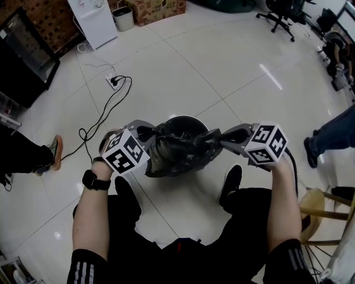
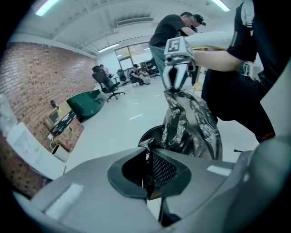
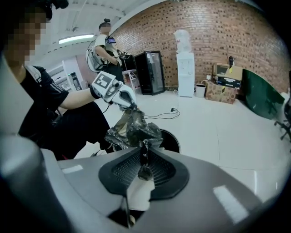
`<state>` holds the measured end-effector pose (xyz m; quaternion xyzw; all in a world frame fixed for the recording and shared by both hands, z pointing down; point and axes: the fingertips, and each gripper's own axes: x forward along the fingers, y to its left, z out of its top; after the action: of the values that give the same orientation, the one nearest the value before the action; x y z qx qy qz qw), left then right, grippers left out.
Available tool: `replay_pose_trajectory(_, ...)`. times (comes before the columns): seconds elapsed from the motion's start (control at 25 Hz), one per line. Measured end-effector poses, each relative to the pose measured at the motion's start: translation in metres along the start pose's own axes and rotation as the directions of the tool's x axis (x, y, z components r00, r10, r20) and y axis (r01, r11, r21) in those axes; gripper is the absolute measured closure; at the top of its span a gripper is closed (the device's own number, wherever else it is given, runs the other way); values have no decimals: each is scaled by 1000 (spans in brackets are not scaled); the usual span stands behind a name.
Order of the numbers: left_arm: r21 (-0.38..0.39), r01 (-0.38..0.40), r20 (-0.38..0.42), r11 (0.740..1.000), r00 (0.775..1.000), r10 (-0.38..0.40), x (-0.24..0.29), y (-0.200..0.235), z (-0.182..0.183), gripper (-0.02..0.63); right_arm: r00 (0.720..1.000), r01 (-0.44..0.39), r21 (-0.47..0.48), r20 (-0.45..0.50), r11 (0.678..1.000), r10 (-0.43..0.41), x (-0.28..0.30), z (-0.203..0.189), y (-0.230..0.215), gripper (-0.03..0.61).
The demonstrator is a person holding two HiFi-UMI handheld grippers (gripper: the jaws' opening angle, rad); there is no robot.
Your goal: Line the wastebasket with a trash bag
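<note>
The black trash bag (image 1: 176,148) hangs crumpled and stretched between my two grippers, just above the round black wastebasket (image 1: 187,119) on the floor. My left gripper (image 1: 143,133) is shut on the bag's left edge; in the left gripper view its jaws (image 2: 148,148) pinch a corner of the film, with the bag (image 2: 191,123) and the right gripper (image 2: 177,68) beyond. My right gripper (image 1: 222,136) is shut on the bag's right edge; in the right gripper view a strip of film sits between its pads (image 3: 157,170). The basket's rim (image 3: 172,139) shows behind the bag (image 3: 134,129).
A power strip (image 1: 113,82) with a black cable lies on the tiles at the left. A white appliance (image 1: 93,19) and a cardboard box (image 1: 155,8) stand at the back. A wooden stool (image 1: 321,213) is at my right. Other people's legs show at both sides (image 1: 333,133).
</note>
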<state>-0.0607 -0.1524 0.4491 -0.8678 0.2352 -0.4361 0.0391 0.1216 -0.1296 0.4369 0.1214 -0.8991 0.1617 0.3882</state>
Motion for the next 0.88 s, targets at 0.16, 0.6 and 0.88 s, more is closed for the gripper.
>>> replay_pose_trajectory(0.16, -101, -85, -25, 991, 996, 83, 10, 27, -7, 612, 997, -31, -9, -76, 999, 30, 4, -13, 2, 480)
replay_pose_trajectory(0.6, -136, -90, -81, 987, 994, 79, 60, 21, 10, 613, 999, 32, 29, 10, 999, -33, -34, 4, -28, 345)
replay_pose_trajectory(0.88, -114, -99, -132, 988, 988, 84, 88, 15, 4, 613, 994, 82, 2, 79, 997, -82, 9, 46, -38, 342)
